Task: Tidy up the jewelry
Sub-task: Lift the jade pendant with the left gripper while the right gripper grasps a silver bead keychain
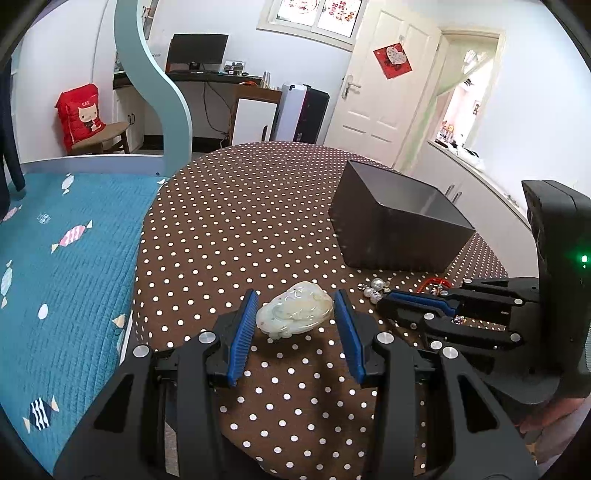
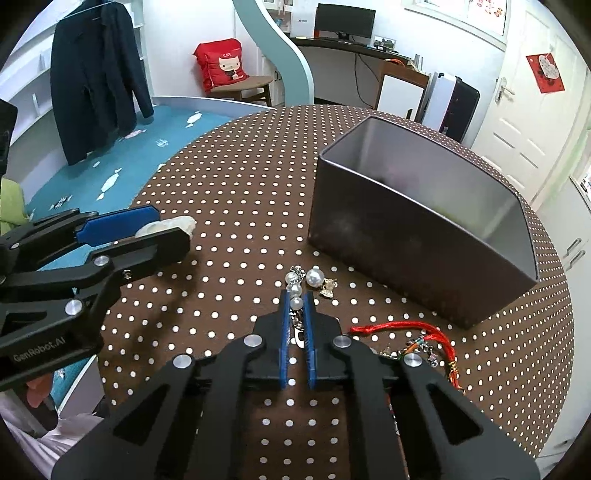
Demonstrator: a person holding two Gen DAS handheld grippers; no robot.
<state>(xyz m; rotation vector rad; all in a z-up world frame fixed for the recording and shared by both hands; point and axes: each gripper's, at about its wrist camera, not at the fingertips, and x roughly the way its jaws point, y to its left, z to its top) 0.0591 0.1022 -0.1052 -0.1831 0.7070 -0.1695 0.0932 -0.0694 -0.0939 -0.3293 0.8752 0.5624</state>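
A: Is anything in the open dark metal box [image 2: 424, 236] yet?

B: None visible. Beside it, the right gripper [image 2: 297, 306] pinches a pearl-and-chain bracelet [image 2: 299, 286]. The left gripper [image 1: 295, 314], farther off, straddles a pale jade carving [image 1: 295, 312], jaws spread. A red cord bracelet [image 2: 417, 332] waits.

White walls enclose the room. A white panelled door [image 1: 380, 81] bears a red heart decoration [image 1: 392, 60]. A dark monitor [image 1: 197, 50] sits on a desk beneath a window [image 1: 314, 13] (daylit). A red cushion [image 1: 78, 112] rests on a wooden chair [image 1: 107, 136]; a dark jacket [image 2: 98, 70] hangs above the teal bedspread [image 1: 66, 251].
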